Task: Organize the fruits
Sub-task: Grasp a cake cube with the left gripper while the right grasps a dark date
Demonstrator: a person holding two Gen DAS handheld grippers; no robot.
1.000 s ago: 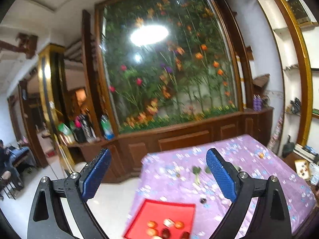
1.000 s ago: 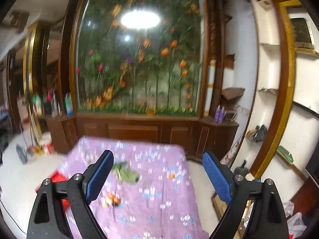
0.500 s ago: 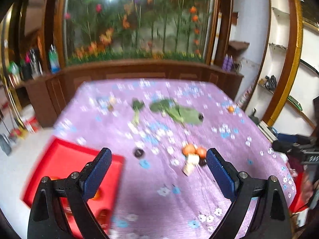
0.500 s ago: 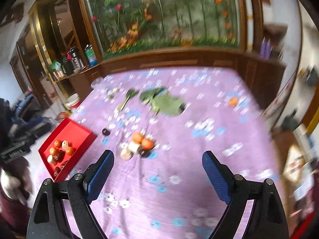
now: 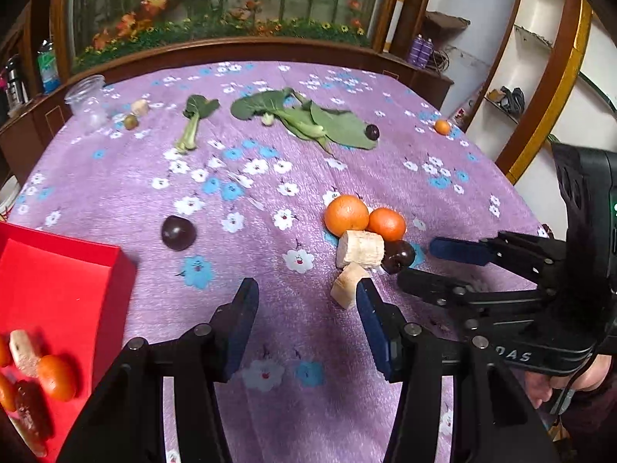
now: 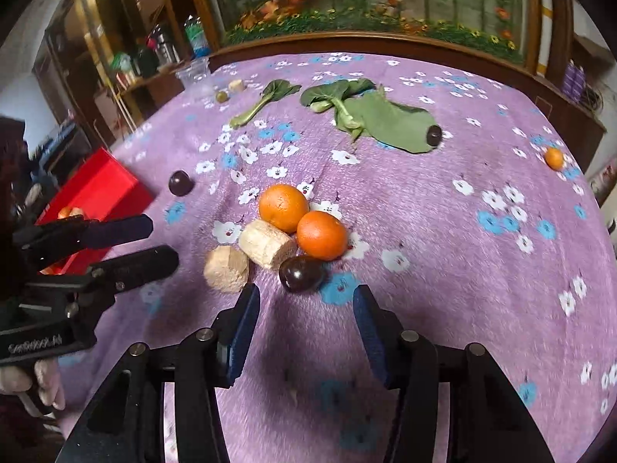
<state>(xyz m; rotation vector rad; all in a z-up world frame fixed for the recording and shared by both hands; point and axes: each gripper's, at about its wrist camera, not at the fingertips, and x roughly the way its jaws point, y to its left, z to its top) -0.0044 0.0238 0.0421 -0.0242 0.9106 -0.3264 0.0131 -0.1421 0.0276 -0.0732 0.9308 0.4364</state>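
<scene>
On the purple flowered cloth sit two oranges [image 6: 283,207] [image 6: 322,234], two pale cut chunks [image 6: 266,243] [image 6: 226,269] and a dark plum [image 6: 301,273] in a cluster. My right gripper [image 6: 304,326] is open and empty just short of that plum. My left gripper [image 5: 304,322] is open and empty, just left of the nearest chunk [image 5: 349,286]. A red tray [image 5: 58,289] at the left holds several fruits. Another plum [image 5: 178,233] lies alone near the tray.
Leafy greens [image 5: 308,119] lie at the far middle with a dark plum [image 5: 372,131] on a leaf. A small orange [image 5: 442,126] sits far right. A clear jar [image 5: 86,102] and two small pieces [image 5: 135,114] are far left. Wooden cabinets ring the table.
Both grippers have swung down from facing the room to low over the table, closing in on the fruit cluster. Their jaws stand narrower than before.
</scene>
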